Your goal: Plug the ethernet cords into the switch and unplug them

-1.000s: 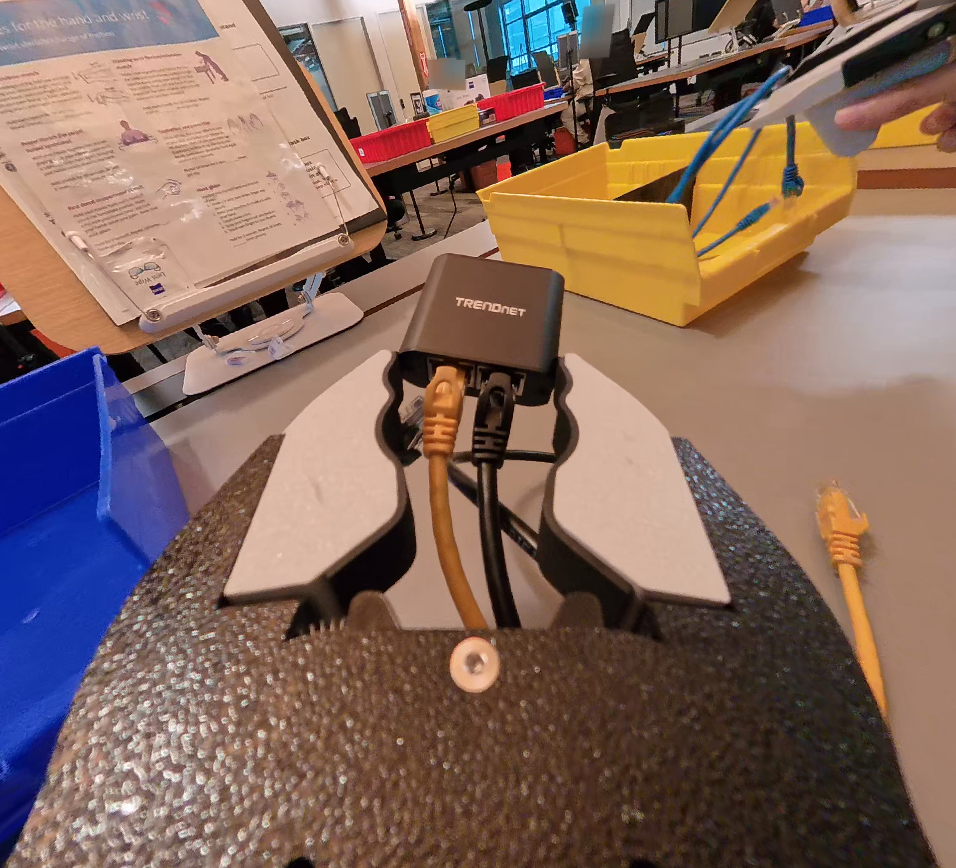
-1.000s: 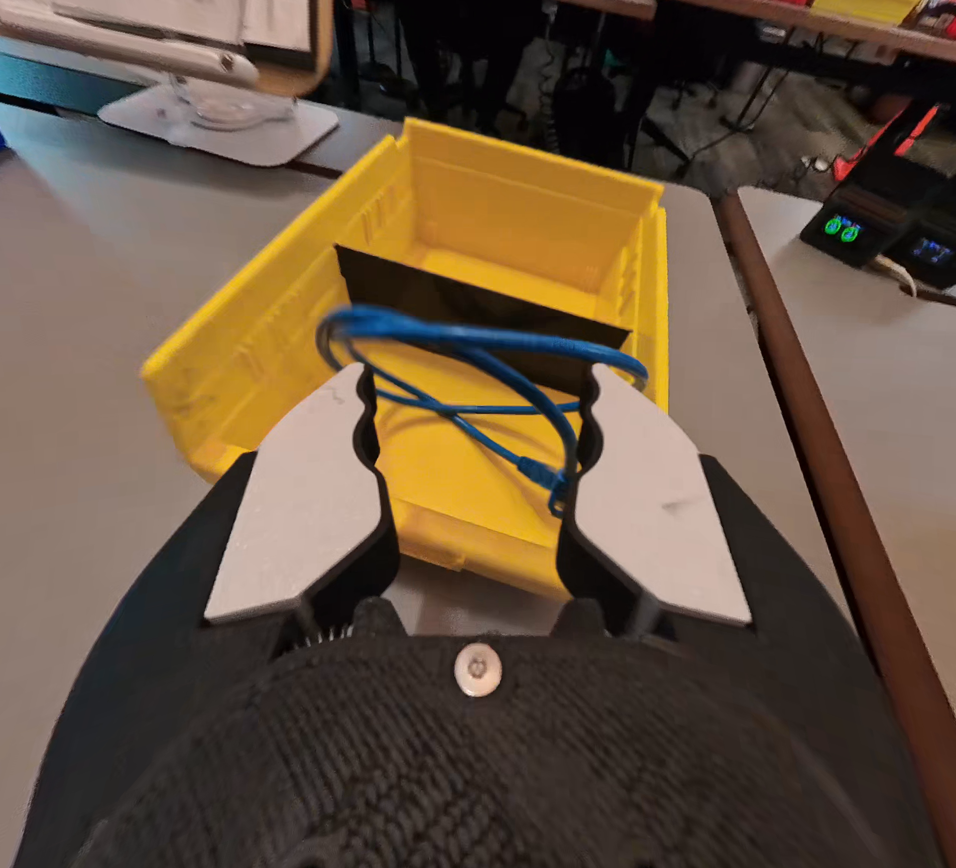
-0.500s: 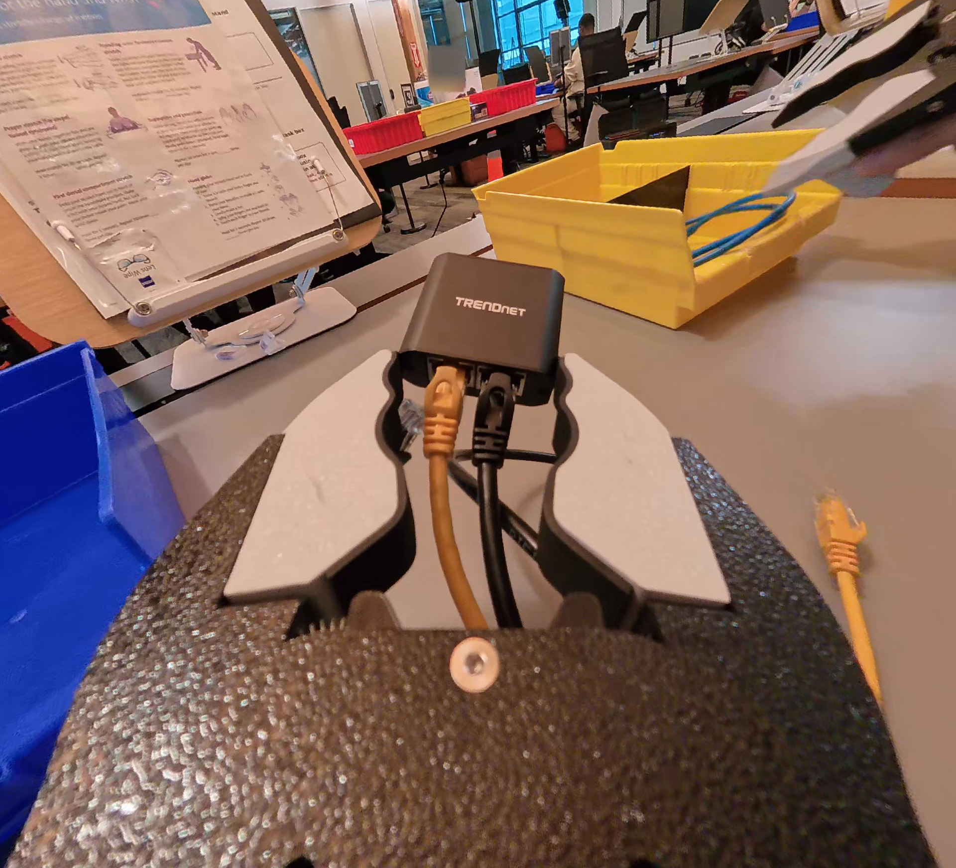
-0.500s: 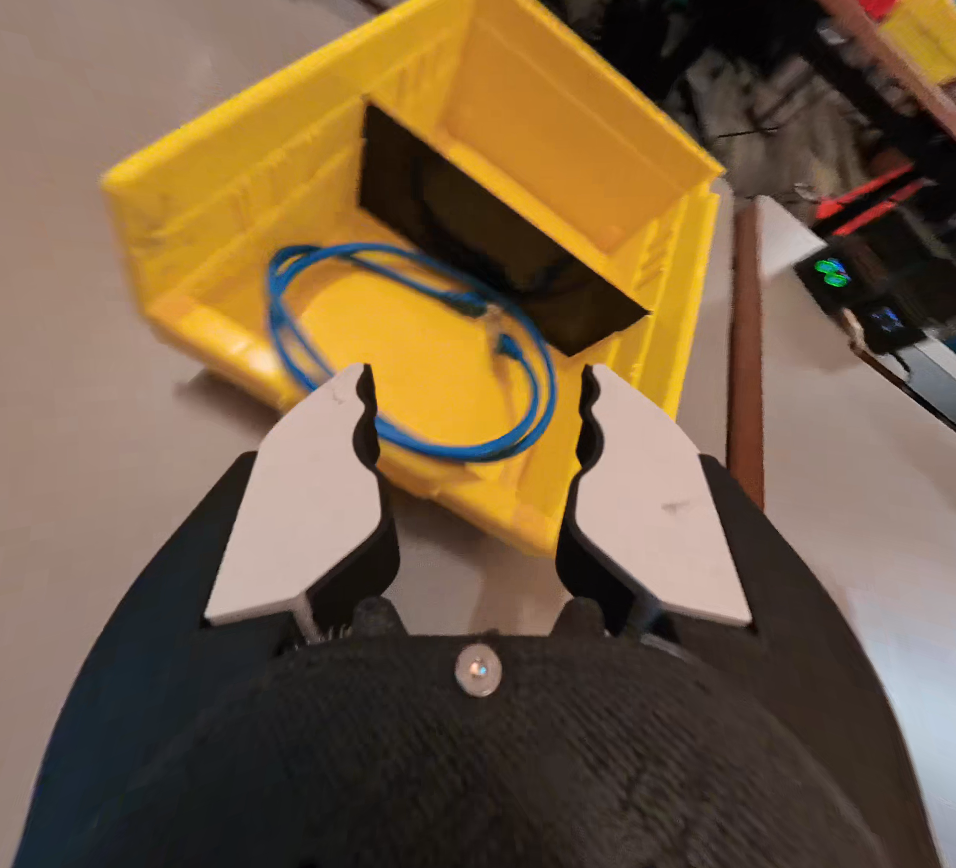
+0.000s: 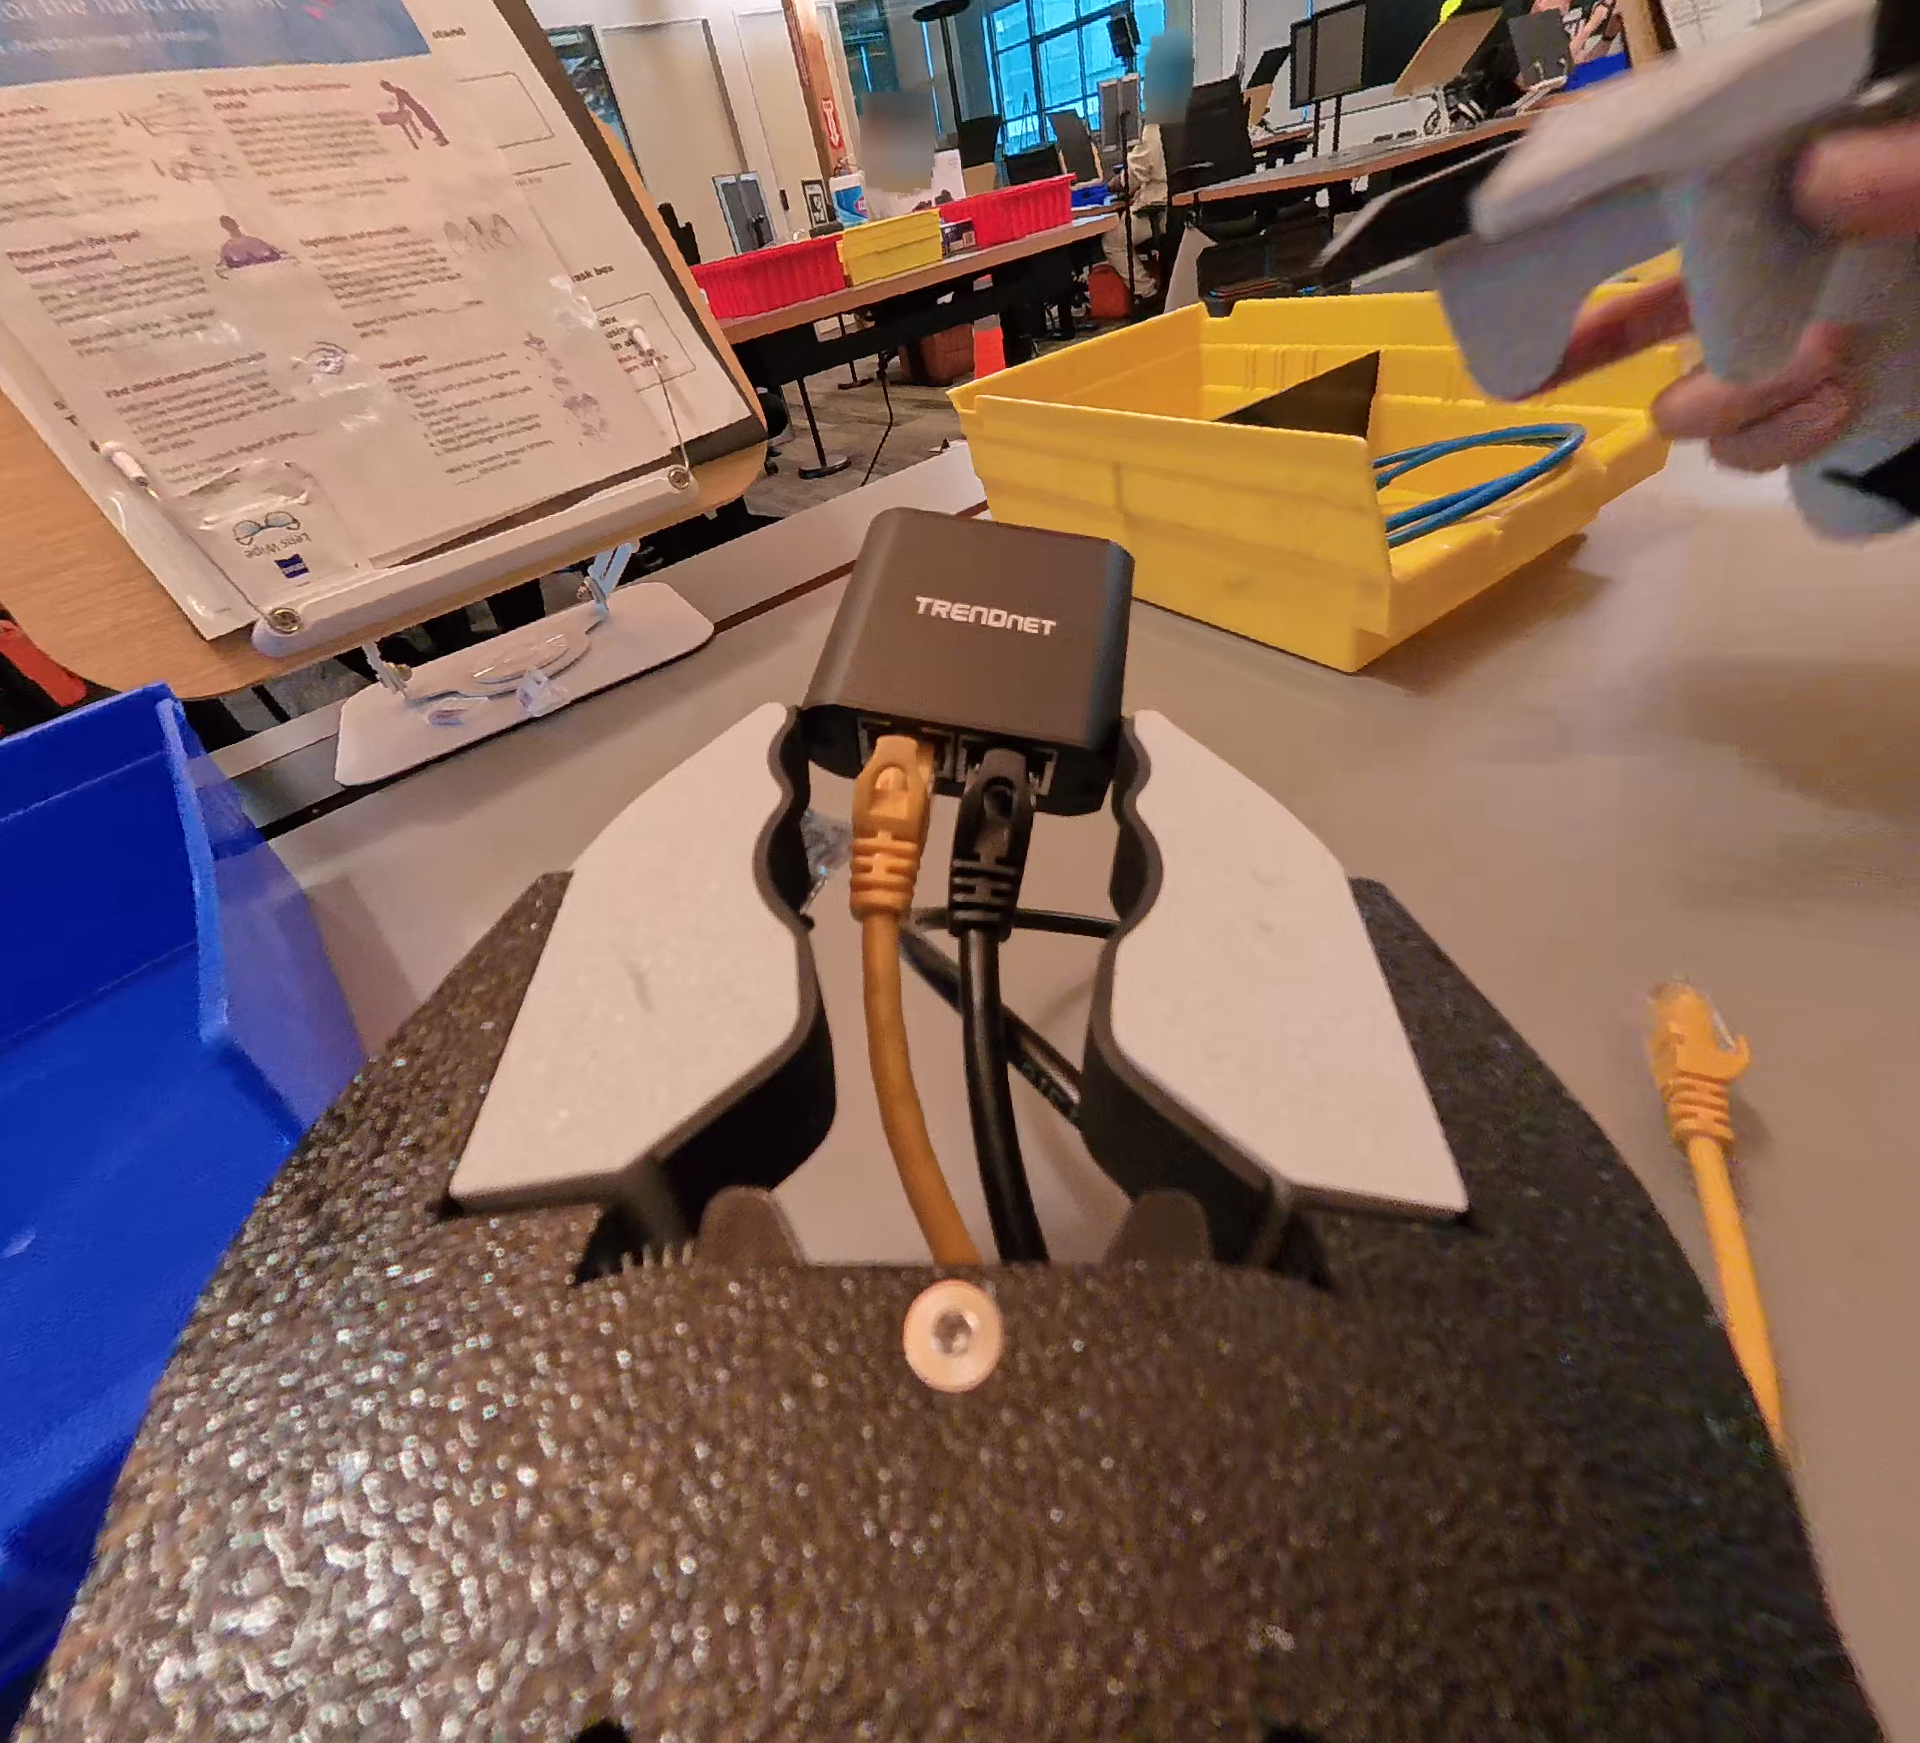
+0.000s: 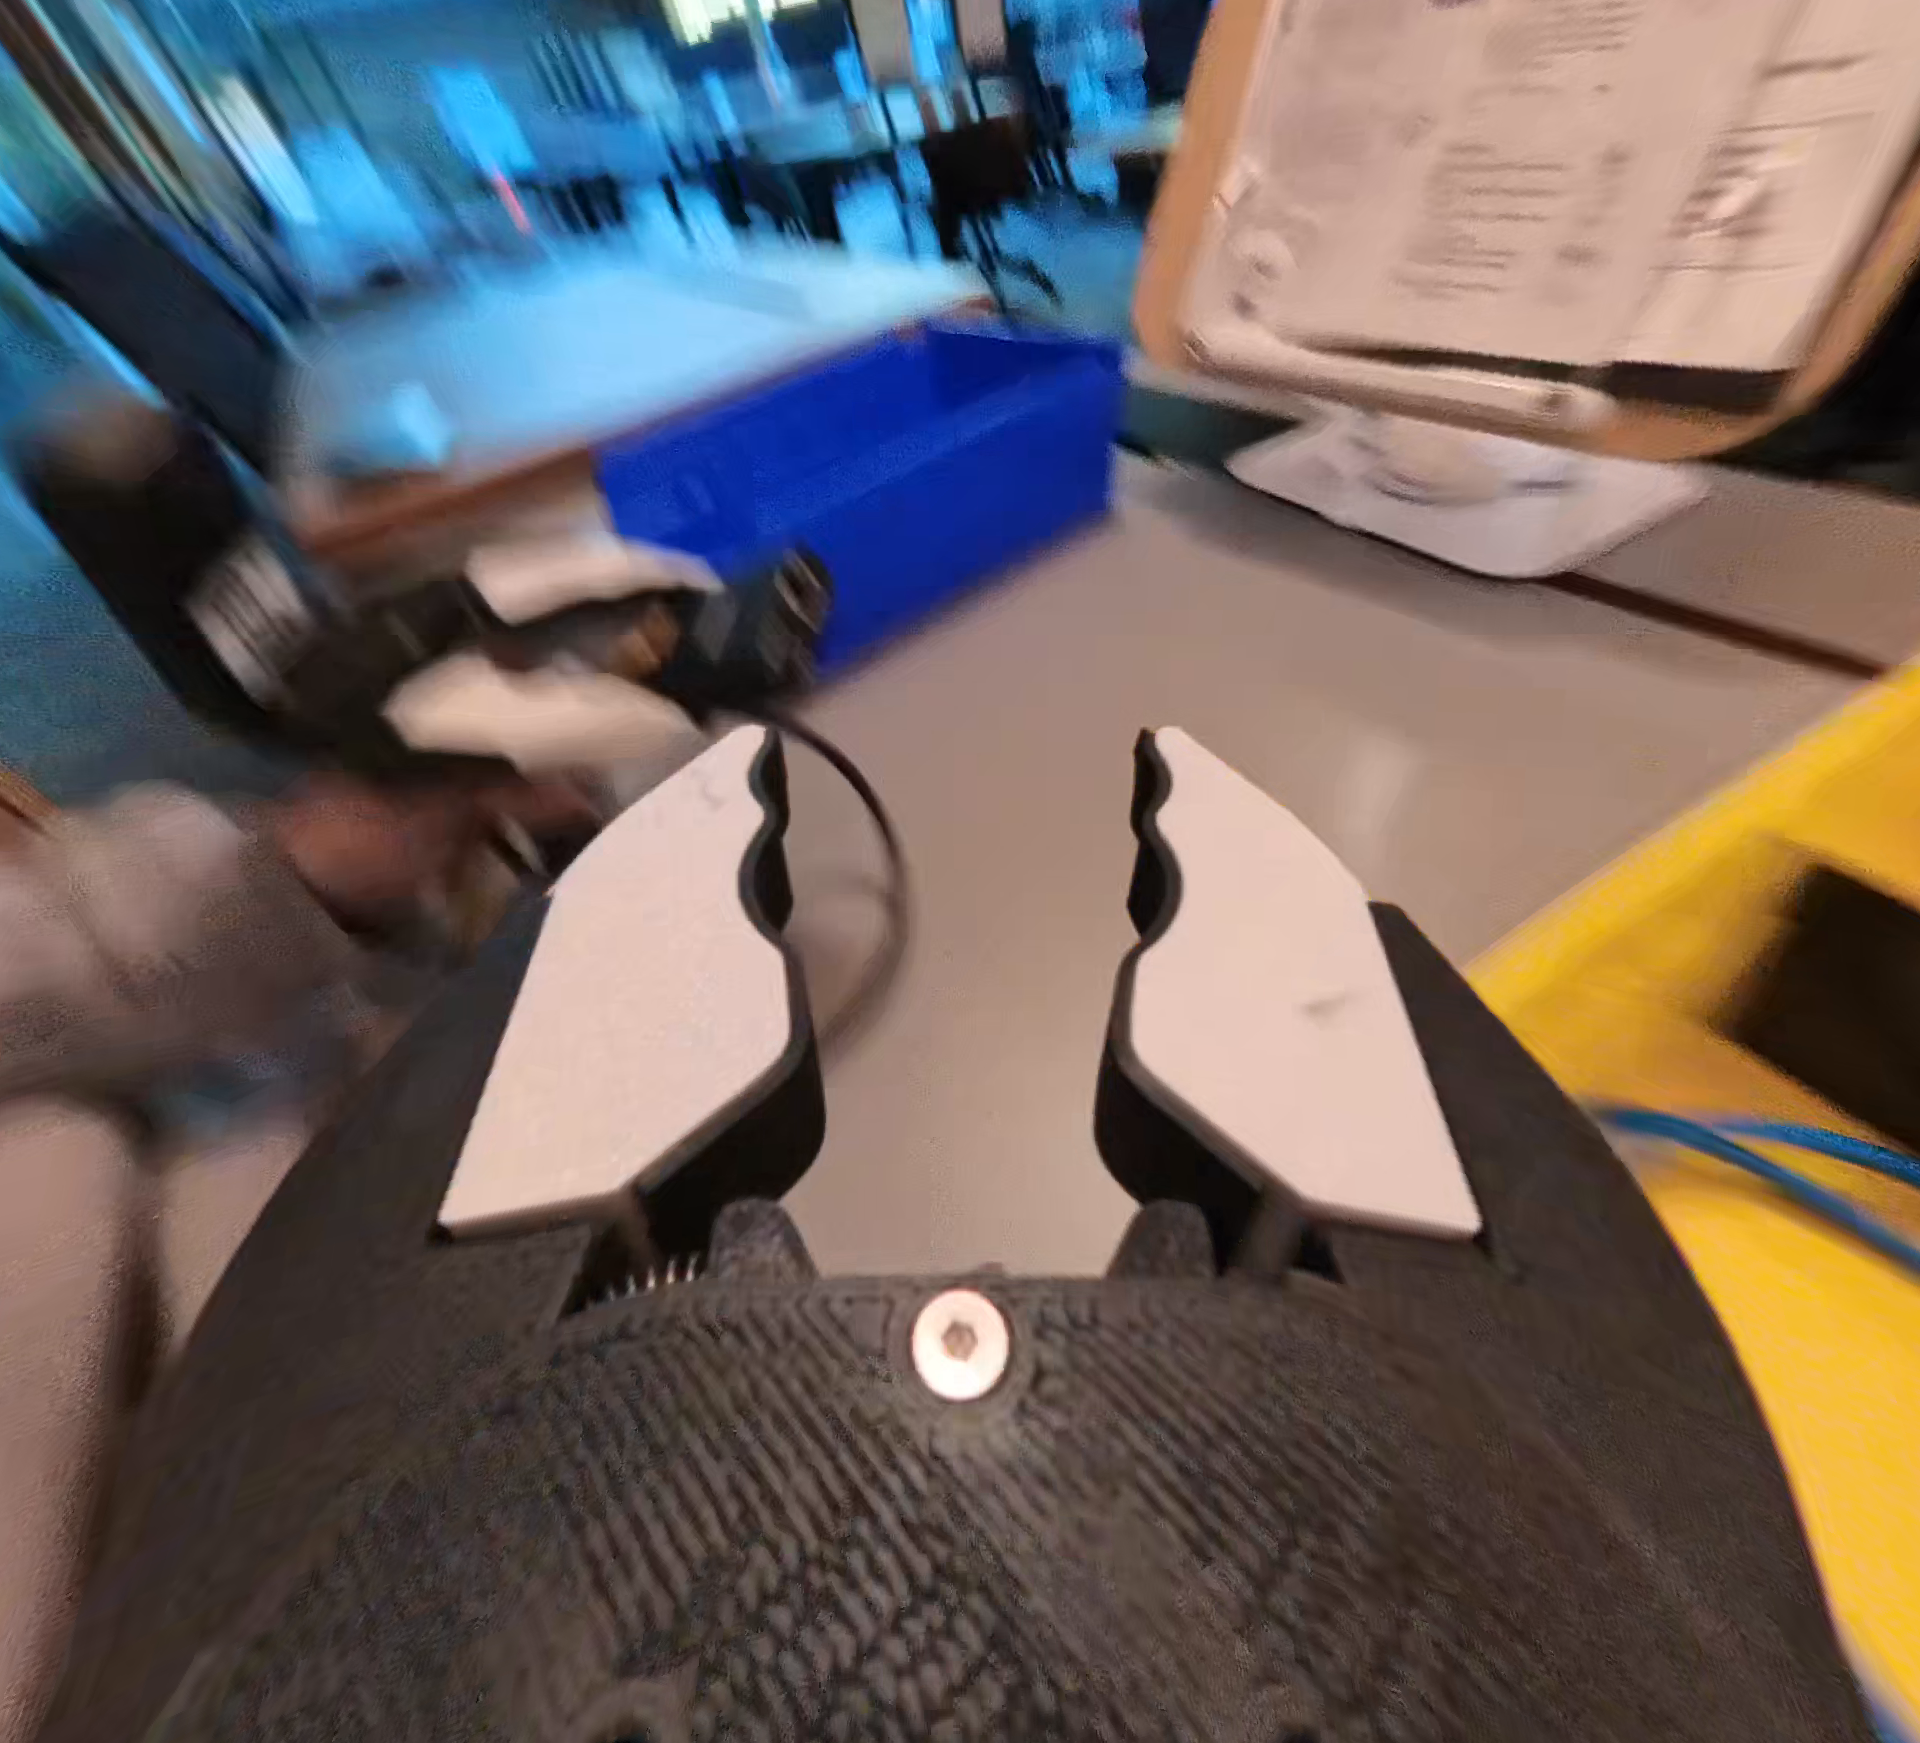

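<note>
A black switch [image 5: 977, 633] sits on the grey table. My left gripper [image 5: 956, 727] is shut on it, one fingertip on each side of its port face. An orange cord [image 5: 888, 841] and a black cord [image 5: 992, 852] are plugged into its ports and run back between the fingers. My right gripper [image 6: 954, 737] is open and empty, held above the table and facing the switch; it shows blurred at the upper right of the left wrist view [image 5: 1475, 207]. A blue cord [image 5: 1475, 467] lies coiled in the yellow bin [image 5: 1195, 488]. A loose orange plug [image 5: 1694, 1080] lies to the right.
A blue bin [image 5: 104, 1018] stands close on the left of the switch. A document stand [image 5: 312, 239] with printed sheets rises behind it. The yellow bin's wall [image 6: 1662, 862] is at the right gripper's right side. The right wrist view is motion-blurred.
My right gripper let the blue cord drop into the yellow bin, then swung left from over the bin to face the switch. The left gripper and switch stayed put.
</note>
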The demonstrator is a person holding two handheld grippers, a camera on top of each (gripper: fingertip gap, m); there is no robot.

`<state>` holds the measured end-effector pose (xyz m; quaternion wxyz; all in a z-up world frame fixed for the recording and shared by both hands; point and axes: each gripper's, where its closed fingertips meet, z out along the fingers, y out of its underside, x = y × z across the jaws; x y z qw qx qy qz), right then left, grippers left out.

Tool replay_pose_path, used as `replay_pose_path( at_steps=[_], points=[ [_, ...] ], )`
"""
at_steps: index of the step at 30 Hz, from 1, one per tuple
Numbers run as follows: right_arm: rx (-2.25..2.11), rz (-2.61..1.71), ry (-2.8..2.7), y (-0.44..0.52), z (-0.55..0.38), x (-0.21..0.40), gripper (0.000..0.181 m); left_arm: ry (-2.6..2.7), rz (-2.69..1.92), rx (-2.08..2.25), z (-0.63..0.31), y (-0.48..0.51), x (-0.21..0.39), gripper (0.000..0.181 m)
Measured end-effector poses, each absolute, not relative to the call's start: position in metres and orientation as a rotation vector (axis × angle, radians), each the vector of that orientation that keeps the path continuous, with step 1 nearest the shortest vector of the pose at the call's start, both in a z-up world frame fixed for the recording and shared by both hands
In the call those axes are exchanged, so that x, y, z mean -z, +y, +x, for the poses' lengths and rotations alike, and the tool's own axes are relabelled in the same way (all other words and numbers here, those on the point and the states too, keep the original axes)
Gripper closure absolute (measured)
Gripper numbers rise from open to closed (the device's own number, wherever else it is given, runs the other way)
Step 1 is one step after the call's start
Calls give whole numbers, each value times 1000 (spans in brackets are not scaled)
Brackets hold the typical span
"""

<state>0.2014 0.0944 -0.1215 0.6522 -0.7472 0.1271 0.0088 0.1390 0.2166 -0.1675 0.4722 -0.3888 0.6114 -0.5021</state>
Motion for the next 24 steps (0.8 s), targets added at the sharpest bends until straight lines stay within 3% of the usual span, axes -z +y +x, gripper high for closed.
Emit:
replay_pose_path(
  at_steps=[1, 5, 8, 10, 17, 24],
  points=[
    [-139, -1597, 368, 114, 195, 115, 119, 1494, -952, 1229, 139, 217, 167, 126],
    [-551, -1547, 512, 176, 158, 150, 116, 1501, -934, 1219, 137, 214, 164, 126],
    [-745, -1508, 492, 198, 130, 159, 124, 1513, -896, 1195, 136, 211, 160, 126],
    [-768, -1430, 518, 202, 131, 157, 152, 1525, -863, 1163, 135, 208, 159, 126],
    [-894, -1460, 304, 179, 127, 141, 158, 1777, -743, 1336, 119, 188, 147, 122],
    [-732, -1697, 13, 159, 103, 137, 158, 2212, -883, 1676, 102, 174, 122, 131]
  ],
)
